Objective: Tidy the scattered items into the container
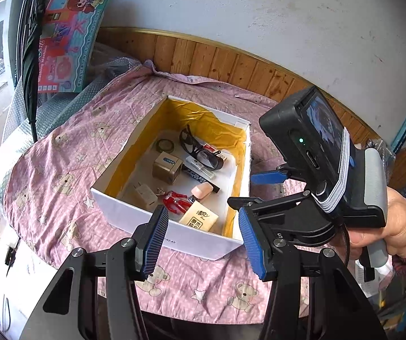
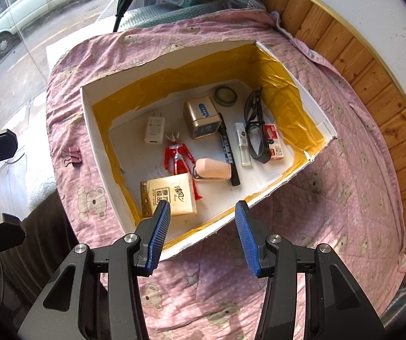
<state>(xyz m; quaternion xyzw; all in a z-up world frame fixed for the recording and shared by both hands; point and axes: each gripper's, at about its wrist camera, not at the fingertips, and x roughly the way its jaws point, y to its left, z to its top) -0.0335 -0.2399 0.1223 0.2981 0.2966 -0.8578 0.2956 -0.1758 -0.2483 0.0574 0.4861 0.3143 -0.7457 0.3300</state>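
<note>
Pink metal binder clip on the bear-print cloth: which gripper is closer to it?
Left, likely. The pink binder clip lies outside the white box, on the side where the left gripper hovers; the right gripper hangs over the box's near corner.

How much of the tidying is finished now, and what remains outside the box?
Mostly done: the white box already holds the tissue pack, red figure, charger, glasses and more. Nothing is in hand: left gripper and right gripper have empty, open jaws. Left: the pink binder clips on the blanket.
</note>
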